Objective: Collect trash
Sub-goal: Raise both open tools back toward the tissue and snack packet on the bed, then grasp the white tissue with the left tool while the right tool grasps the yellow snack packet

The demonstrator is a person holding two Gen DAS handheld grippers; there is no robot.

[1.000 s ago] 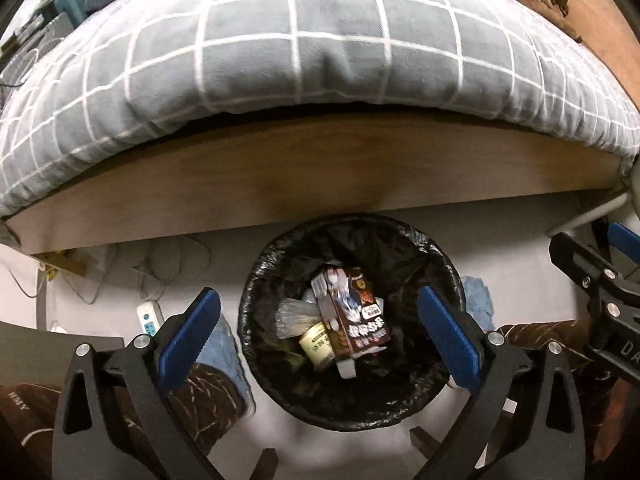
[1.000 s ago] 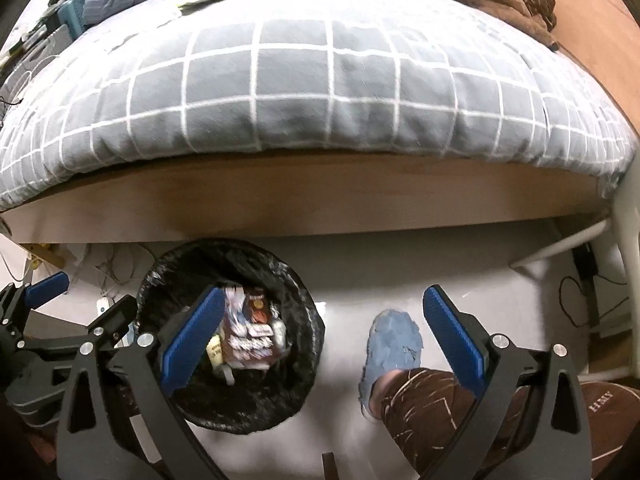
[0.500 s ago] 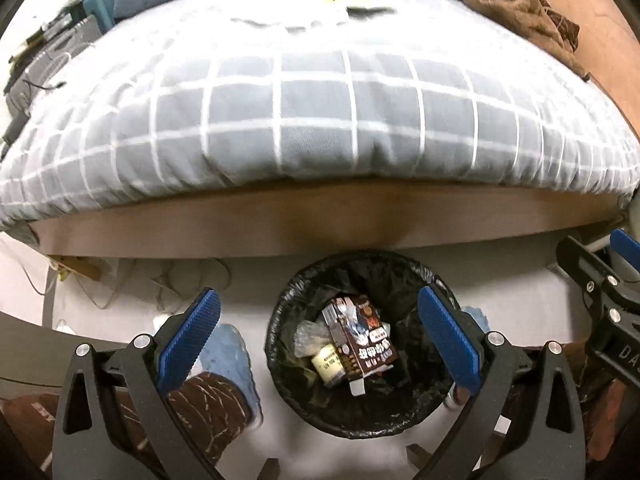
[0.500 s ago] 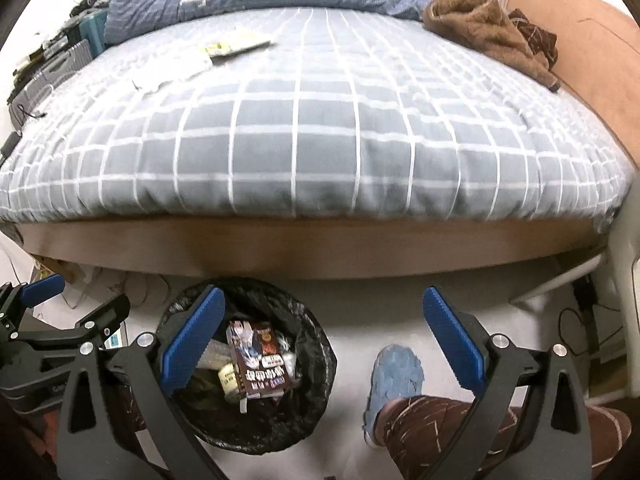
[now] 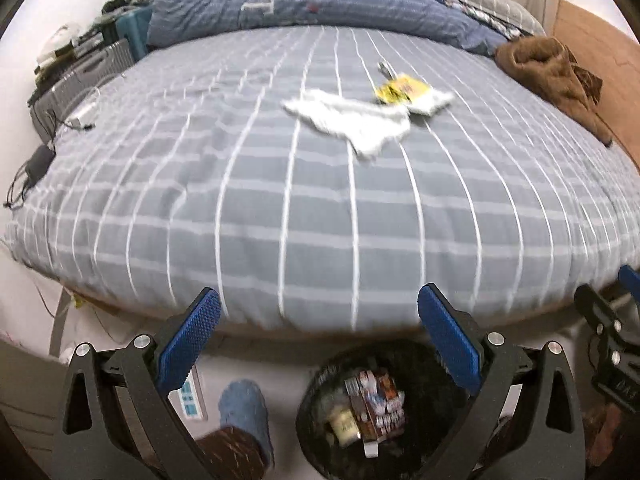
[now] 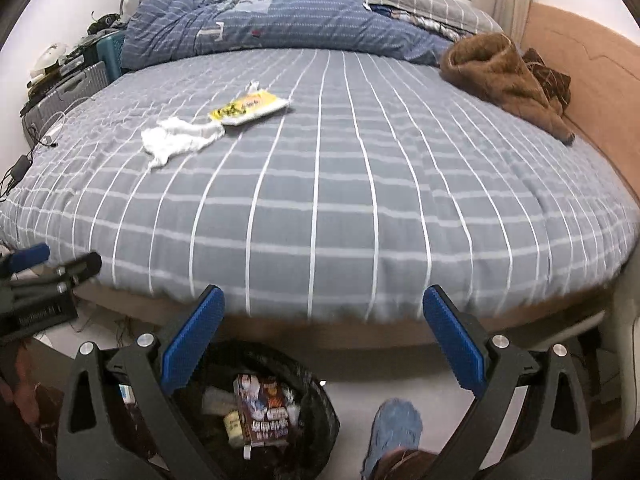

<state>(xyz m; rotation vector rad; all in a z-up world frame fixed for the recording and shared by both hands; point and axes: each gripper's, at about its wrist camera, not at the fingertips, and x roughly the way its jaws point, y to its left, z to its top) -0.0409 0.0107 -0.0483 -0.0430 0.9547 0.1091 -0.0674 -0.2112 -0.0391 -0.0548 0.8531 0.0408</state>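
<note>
— So where's our trash?
— White tissue (image 6: 180,141) and yellow packet (image 6: 250,109) lie touching on the bed (image 6: 360,200), well beyond us. Our left gripper (image 5: 318,344) and right gripper (image 6: 324,340) gape wide, empty, above the bin (image 6: 316,404).

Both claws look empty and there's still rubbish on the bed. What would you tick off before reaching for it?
1. Left gripper open and empty: ok.
2. Right gripper open and empty: ok.
3. Trash located: ok. A white tissue and a yellow packet lie on the grey checked bedspread, edges touching.
4. Bin within reach: ok. It stands on the floor at the foot of the bed, with room left above the carton.
5. Path over the bedspread to the trash: ok, nothing lies between.
6. Whether the tissue is one piece: cannot tell.
</note>
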